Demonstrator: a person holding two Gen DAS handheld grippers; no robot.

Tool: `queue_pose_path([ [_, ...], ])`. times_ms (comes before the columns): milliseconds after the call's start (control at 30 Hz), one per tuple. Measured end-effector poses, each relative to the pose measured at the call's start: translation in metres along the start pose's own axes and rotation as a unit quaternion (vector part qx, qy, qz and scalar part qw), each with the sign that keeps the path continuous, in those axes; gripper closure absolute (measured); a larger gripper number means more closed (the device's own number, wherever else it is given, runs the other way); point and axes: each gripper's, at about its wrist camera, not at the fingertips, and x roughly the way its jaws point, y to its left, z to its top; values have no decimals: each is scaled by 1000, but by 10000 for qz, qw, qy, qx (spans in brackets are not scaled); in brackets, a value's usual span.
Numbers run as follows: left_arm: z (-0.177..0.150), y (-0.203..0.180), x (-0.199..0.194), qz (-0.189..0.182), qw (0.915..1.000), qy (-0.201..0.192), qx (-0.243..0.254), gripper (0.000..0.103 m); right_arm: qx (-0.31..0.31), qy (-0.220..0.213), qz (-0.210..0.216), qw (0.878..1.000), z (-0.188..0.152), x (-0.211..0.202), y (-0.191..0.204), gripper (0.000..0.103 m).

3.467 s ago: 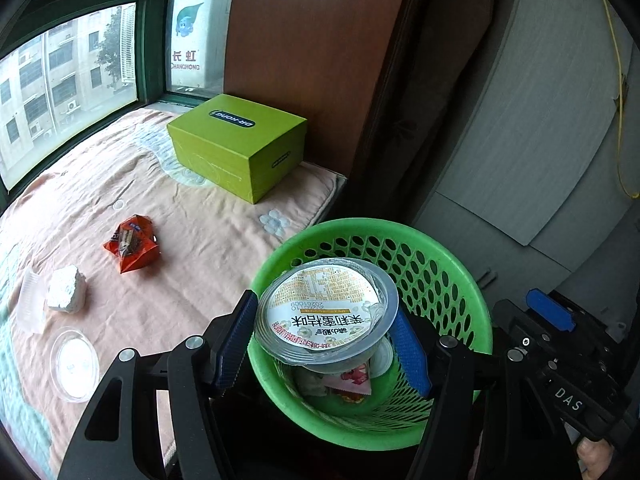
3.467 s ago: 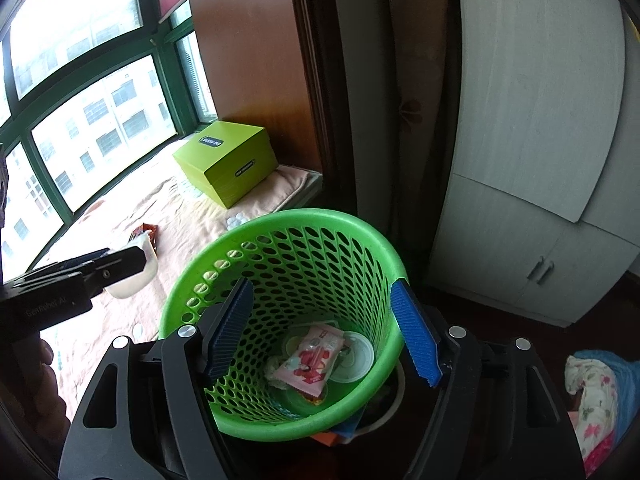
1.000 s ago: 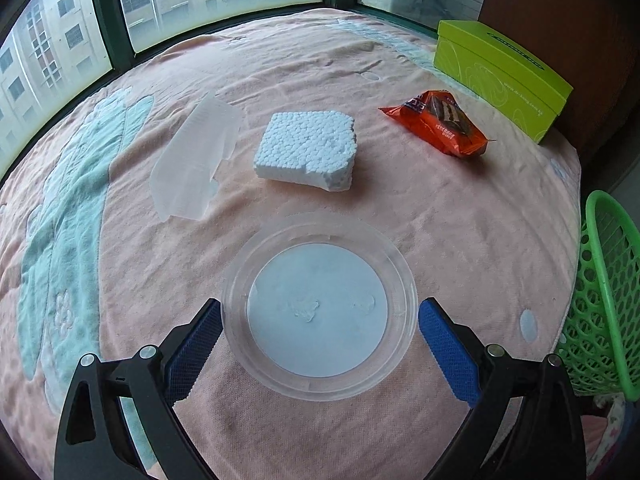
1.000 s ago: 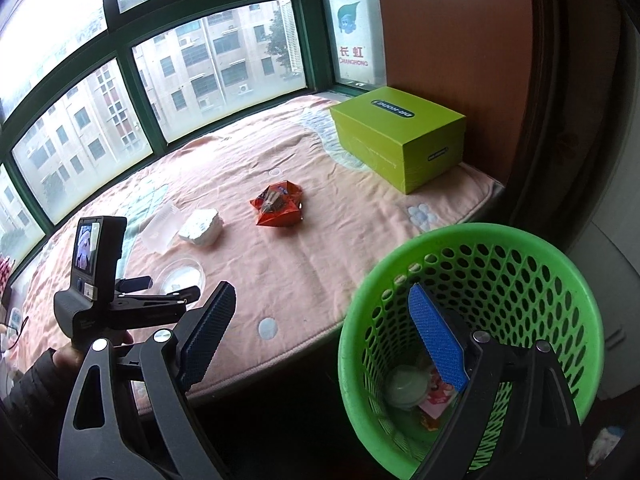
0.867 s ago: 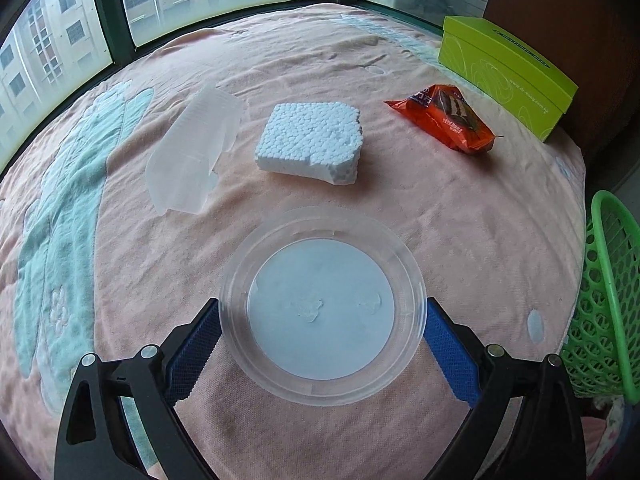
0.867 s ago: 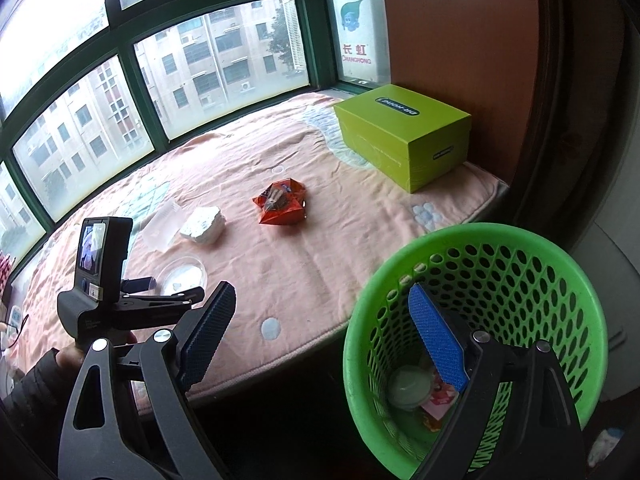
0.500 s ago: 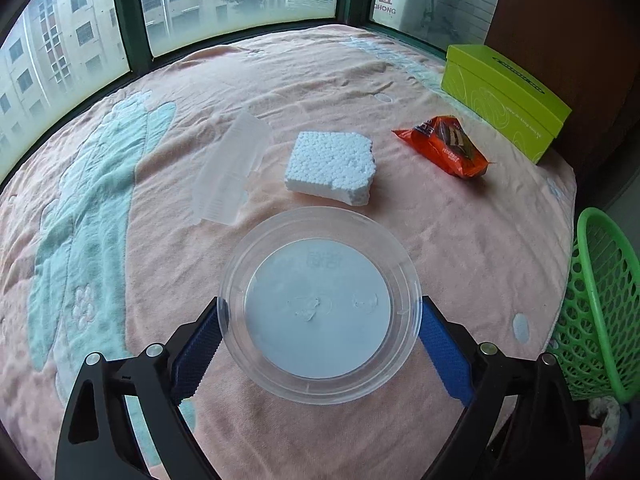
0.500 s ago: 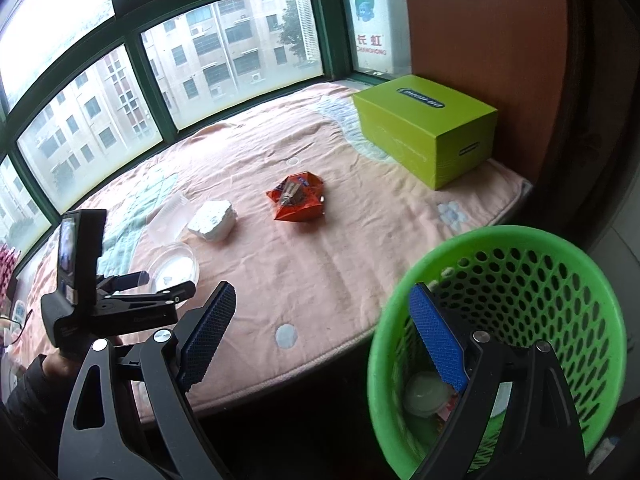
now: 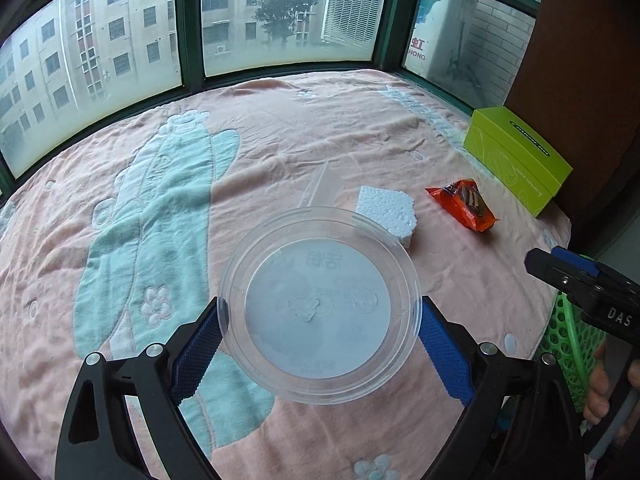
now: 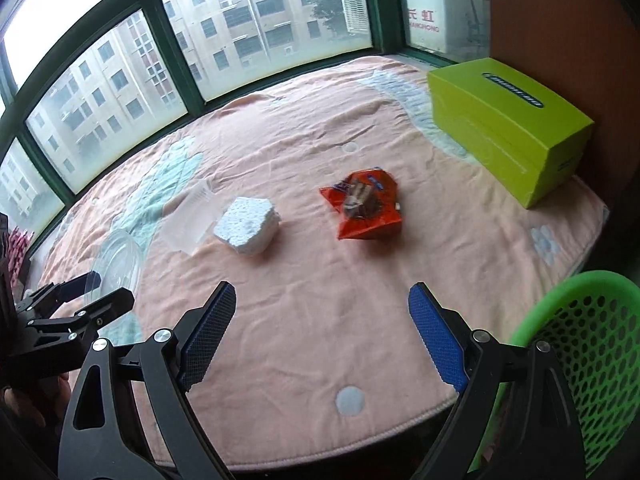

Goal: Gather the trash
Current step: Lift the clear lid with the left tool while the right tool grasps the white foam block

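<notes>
Your left gripper [image 9: 320, 334] clamps the clear plastic lid [image 9: 319, 311] by its rim. Your right gripper [image 10: 322, 340] hangs spread, empty, above the pink blanket [image 10: 304, 280].

Clear round plastic lid [image 9: 319, 312] lifted off pink blanket, clamped at rim. White foam block [image 10: 249, 225], orange snack wrapper [image 10: 367, 205], clear plastic piece [image 10: 189, 220] lie on blanket. Green basket [image 10: 592, 344] beside.

A pink blanket [image 10: 304, 280] bears pale teal flower shapes. The box [image 10: 508, 128] is lime green, the wrapper [image 10: 366, 206] orange, the foam block [image 10: 248, 220] white, the lid [image 9: 320, 312] clear, perhaps faintly embossed; the basket [image 10: 592, 360] is green.
</notes>
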Motion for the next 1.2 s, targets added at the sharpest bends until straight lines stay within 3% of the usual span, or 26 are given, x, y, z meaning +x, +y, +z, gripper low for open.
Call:
queue_pose_path([
  [200, 0, 19, -8, 78, 9999, -68, -137, 13, -446, 199, 521, 9974, 17, 35, 33, 16],
  [467, -1, 41, -6, 98, 9994, -40, -344, 13, -1065, 505, 645, 9909, 35, 84, 59, 16],
  [667, -2, 50, -1, 73, 9989, 23, -464, 13, -1461, 782, 447, 9852, 35, 117, 66, 16],
  [900, -2, 54, 2, 60, 9988, 57, -480, 13, -1478, 899, 363, 9843, 40, 139, 66, 16],
  [1033, -2, 53, 3, 55, 9988, 65, -479, 13, -1448, 960, 311, 9843, 40, 145, 66, 28],
  [1200, -1, 52, 0, 63, 9990, 15, -453, 13, -1435, 850, 208, 9858, 36, 134, 66, 28],
])
